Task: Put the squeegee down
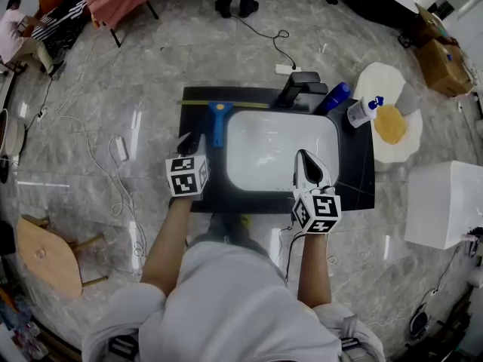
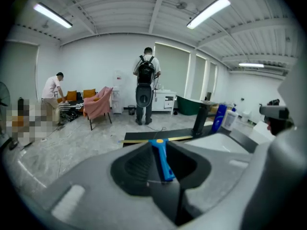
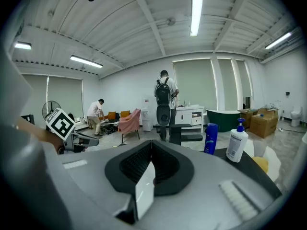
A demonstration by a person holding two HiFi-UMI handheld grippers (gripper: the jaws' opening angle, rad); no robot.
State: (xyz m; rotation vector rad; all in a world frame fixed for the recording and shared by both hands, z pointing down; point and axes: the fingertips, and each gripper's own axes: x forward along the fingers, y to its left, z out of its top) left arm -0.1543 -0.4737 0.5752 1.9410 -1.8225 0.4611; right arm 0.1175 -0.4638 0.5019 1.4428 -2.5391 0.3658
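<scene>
Squeegee lying on the counter, both grippers carrying nothing

Nearest, the left gripper (image 1: 192,145) is hovering with jaws apart and the right gripper (image 1: 308,164) is pinching shut. At the left gripper's one o'clock, the squeegee (image 1: 219,119) is resting on the black counter (image 1: 355,172). It is probably light and stiff, best taken mid-handle.

- squeegee (image 1: 219,119): smooth blue plastic handle, slight sheen
- floor (image 1: 151,59): polished marble look, glossy, catching light glare
- basin (image 1: 279,145): smooth glossy white, like ceramic
- counter (image 1: 355,164): smooth black, mostly matt
</scene>
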